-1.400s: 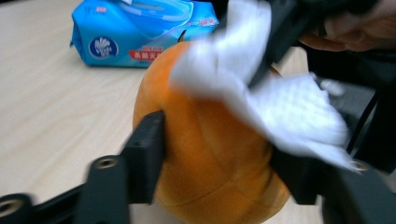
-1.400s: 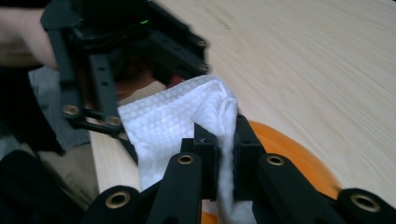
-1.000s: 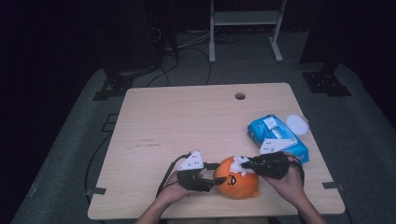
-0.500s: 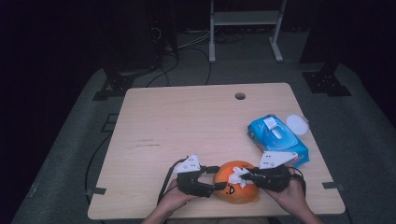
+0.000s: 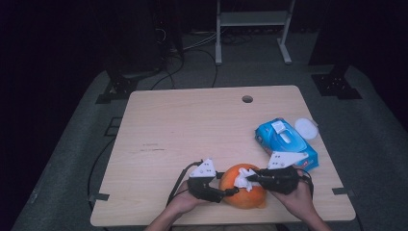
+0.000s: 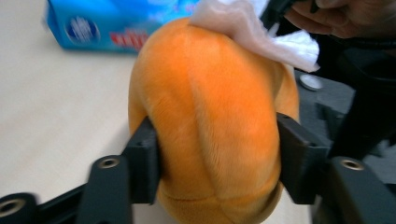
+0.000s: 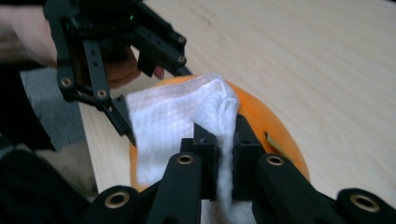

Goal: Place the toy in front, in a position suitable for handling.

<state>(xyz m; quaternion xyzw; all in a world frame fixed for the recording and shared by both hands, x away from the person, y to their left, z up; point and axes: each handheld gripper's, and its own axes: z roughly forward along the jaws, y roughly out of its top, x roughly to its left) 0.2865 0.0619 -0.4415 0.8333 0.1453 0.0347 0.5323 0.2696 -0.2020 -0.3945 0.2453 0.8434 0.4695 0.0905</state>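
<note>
Orange plush pumpkin [image 6: 212, 121]: stood at the table's [image 5: 192, 125] near edge, clamped between the left gripper's [image 6: 215, 154] 2 jaws, evidently steadied for cleaning. White wipe [image 7: 180, 126]: pinched in the right gripper [image 7: 223, 163], pressed on the pumpkin's top.

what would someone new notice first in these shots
The bright orange plush toy at the near edge of the table stands out, clamped between the jaws of the left gripper. The right gripper pinches a white wipe and lays it on top of the toy. A blue wipes pack lies farther back on the right.
</note>
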